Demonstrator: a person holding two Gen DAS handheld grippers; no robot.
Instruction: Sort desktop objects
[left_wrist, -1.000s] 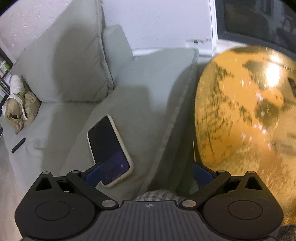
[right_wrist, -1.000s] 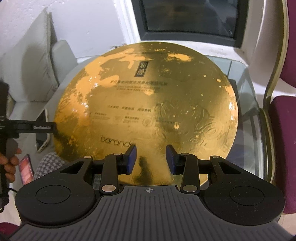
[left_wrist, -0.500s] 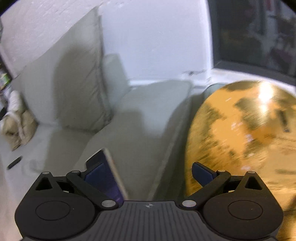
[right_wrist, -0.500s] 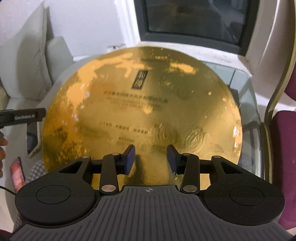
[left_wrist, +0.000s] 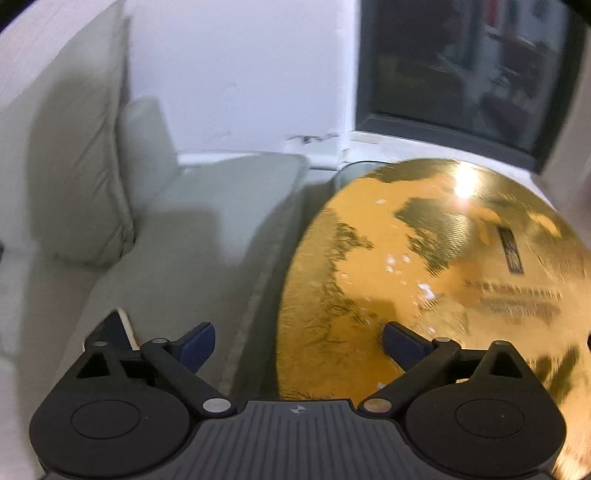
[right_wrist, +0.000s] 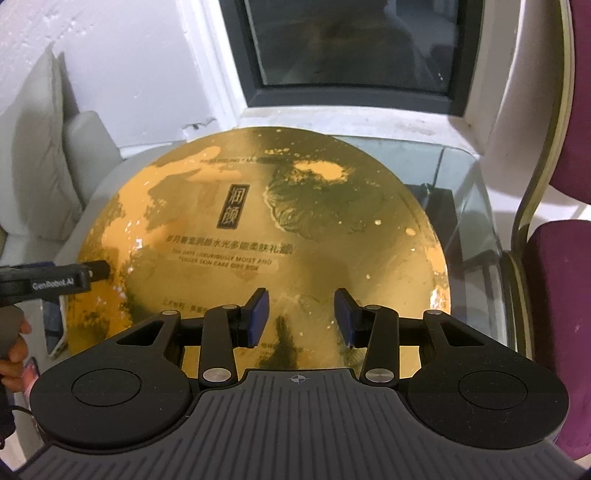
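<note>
Both grippers are hanging open and empty over the gold box (right_wrist: 258, 236). Right gripper (right_wrist: 300, 316) is sitting dead centre above it, left gripper (left_wrist: 297, 341) is straddling its left edge, so right's nearer.

Round gold gift-box lid (right_wrist: 258, 236), seemingly flat on glass table (right_wrist: 465, 206).

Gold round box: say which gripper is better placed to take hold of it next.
Right, probably. The right gripper is open and faces the gold round box squarely, near its front edge. The left gripper, also open, straddles the box's left rim, half over the grey sofa cushion.
</note>
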